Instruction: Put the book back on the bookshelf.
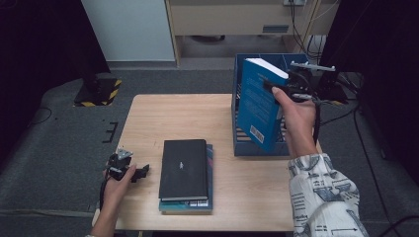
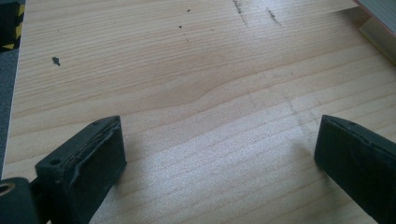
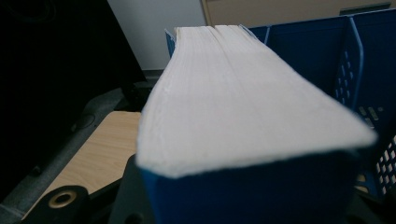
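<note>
I hold thick blue paperback book (image 1: pixel 257 106) clamped in right gripper (image 1: pixel 276 89), tilted over blue slotted plastic rack (image 1: pixel 239 148) at two o'clock; risk: corner catches divider. Left gripper (image 1: pixel 141 173) wide, empty.

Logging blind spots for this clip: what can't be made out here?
- Blue book: cover text too small in the high view.
- Right gripper: its pads are hidden behind the book in the right gripper view.
- Lower book in the stack: covered by the black book.
</note>
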A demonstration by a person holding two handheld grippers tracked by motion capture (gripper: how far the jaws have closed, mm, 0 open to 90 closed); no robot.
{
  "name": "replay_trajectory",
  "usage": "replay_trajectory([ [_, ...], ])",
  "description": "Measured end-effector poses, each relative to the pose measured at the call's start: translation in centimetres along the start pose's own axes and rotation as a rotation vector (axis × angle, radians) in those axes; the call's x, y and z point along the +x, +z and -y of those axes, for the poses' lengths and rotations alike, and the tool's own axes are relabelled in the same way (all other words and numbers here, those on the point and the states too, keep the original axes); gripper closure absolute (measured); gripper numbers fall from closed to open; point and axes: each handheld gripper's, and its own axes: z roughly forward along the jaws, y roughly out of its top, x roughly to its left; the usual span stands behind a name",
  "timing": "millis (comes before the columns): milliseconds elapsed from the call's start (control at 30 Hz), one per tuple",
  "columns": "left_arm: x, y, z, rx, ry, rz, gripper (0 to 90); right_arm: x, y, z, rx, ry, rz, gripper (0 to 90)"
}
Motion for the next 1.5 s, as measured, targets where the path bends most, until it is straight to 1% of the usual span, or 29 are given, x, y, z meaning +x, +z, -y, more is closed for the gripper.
replay_trajectory([
  [67,0.0,0.0,0.0,0.0,0.0,0.0,1.2,0.0,0.1,0.0,0.0,0.001,0.003,60.6],
  [133,0.0,0.0,0.0,0.0,0.0,0.0,1.2,-0.2,0.6,0.0,-0.001,0.004,0.01,60.6],
  [167,0.0,0.0,0.0,0.0,0.001,0.0,1.2,-0.3,1.0,-0.1,-0.001,0.009,0.018,60.6],
  [233,0.0,0.0,0.0,0.0,0.001,0.0,1.2,-0.3,1.2,-0.2,-0.003,0.008,0.02,60.6],
  [400,0.0,0.0,0.0,0.0,0.0,0.001,1.0,-0.7,2.3,-0.2,-0.017,0.007,0.048,60.6],
  [600,0.0,0.0,0.0,0.0,0.0,0.001,0.9,-0.9,2.8,-0.1,-0.018,0.01,0.069,60.6],
  [833,-0.1,0.0,0.0,0.0,0.002,0.002,0.9,-0.9,3.3,-0.2,-0.019,0.009,0.069,60.6],
  [867,-0.1,0.0,0.0,0.002,0.004,0.002,0.9,-0.8,3.5,-0.2,-0.022,0.017,0.073,60.6],
  [967,-0.1,0.0,0.0,0.001,0.002,0.002,0.7,-0.6,3.9,-0.3,-0.027,0.008,0.074,60.6],
  [1167,-0.2,0.0,0.0,0.002,0.004,0.002,0.5,-0.3,4.6,-0.5,-0.043,0.01,0.079,60.7],
  [1300,-0.2,0.0,0.0,0.003,0.005,0.003,0.3,-0.2,5.2,-0.6,-0.047,0.006,0.086,60.7],
  [1367,-0.2,0.1,0.0,0.002,0.006,0.006,0.3,-0.1,5.7,-0.6,-0.046,-0.008,0.092,60.6],
  [1500,-0.2,0.0,0.0,0.003,0.008,0.007,0.3,-0.1,6.1,-0.5,-0.049,-0.011,0.098,60.7],
])
